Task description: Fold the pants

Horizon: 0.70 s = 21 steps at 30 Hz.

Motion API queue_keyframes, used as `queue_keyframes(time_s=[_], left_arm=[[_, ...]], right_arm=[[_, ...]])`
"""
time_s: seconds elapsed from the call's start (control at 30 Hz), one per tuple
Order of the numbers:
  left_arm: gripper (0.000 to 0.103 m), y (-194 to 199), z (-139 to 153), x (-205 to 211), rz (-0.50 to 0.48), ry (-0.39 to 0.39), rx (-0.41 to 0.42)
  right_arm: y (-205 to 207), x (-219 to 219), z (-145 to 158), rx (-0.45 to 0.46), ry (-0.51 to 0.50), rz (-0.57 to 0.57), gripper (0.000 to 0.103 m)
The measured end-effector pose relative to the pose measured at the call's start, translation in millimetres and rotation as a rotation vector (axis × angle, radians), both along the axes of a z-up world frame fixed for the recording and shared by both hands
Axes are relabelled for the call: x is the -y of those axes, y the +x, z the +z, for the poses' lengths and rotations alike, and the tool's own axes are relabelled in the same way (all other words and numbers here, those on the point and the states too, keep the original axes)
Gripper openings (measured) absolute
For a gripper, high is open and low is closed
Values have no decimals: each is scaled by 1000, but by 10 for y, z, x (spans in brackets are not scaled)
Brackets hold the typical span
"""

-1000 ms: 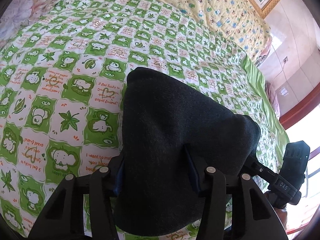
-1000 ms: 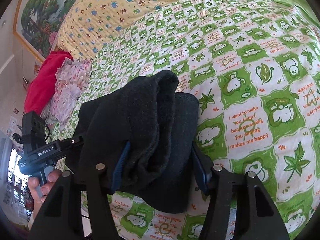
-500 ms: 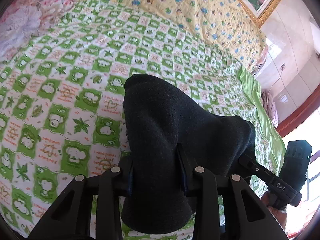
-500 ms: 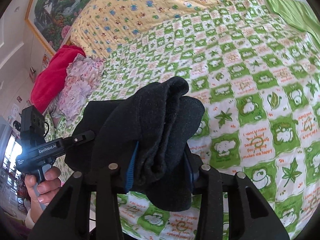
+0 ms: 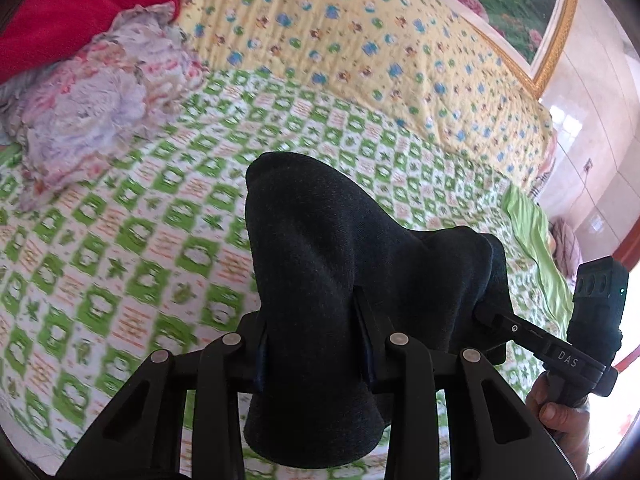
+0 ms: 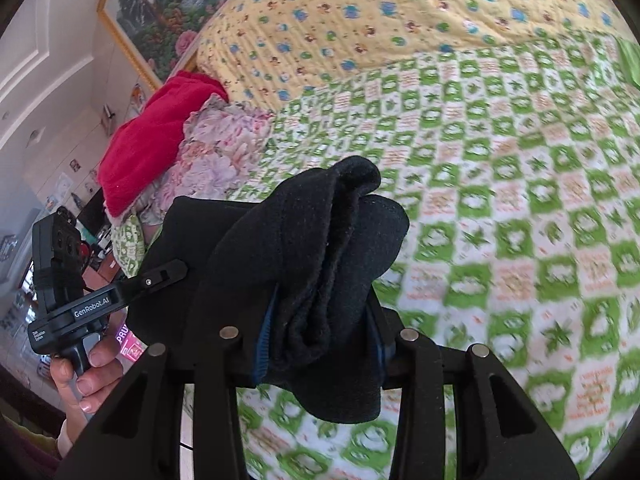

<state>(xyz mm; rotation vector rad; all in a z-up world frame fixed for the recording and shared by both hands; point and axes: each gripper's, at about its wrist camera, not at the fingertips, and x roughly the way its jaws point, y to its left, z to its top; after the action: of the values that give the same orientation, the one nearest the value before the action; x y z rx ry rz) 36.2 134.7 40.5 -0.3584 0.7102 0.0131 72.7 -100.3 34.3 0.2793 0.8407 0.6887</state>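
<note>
A bed (image 5: 120,240) in green-checked quilt lies beyond both grippers. The left gripper (image 5: 312,344) and right gripper (image 6: 320,344) each pinch a bunched edge of the dark pants (image 5: 340,264), held aloft between them. Thick folds could slip out unevenly, skewing the fold.

We look out from two fisheye cameras, one on each handheld gripper, each facing forward along its own fingers and tilted down over the green checked bedspread (image 5: 120,240). Both sit very close to the dark pants (image 5: 340,280), which fill the lower middle of each view. From the left camera the right gripper (image 5: 576,340) shows at the right edge; from the right camera the left gripper (image 6: 72,292) shows at the left edge. Both views share the yellow quilt (image 6: 380,20), red cloth (image 6: 160,136) and framed painting (image 6: 168,4).
</note>
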Motion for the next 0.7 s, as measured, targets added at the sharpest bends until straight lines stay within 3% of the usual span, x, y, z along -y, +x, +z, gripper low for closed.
queue_keyframes(time_s=[0.7], left_arm=[[34,448,47,-998,223,18,3]], right_arm=[[1012,-1216,-26,-7,-41,169,40]])
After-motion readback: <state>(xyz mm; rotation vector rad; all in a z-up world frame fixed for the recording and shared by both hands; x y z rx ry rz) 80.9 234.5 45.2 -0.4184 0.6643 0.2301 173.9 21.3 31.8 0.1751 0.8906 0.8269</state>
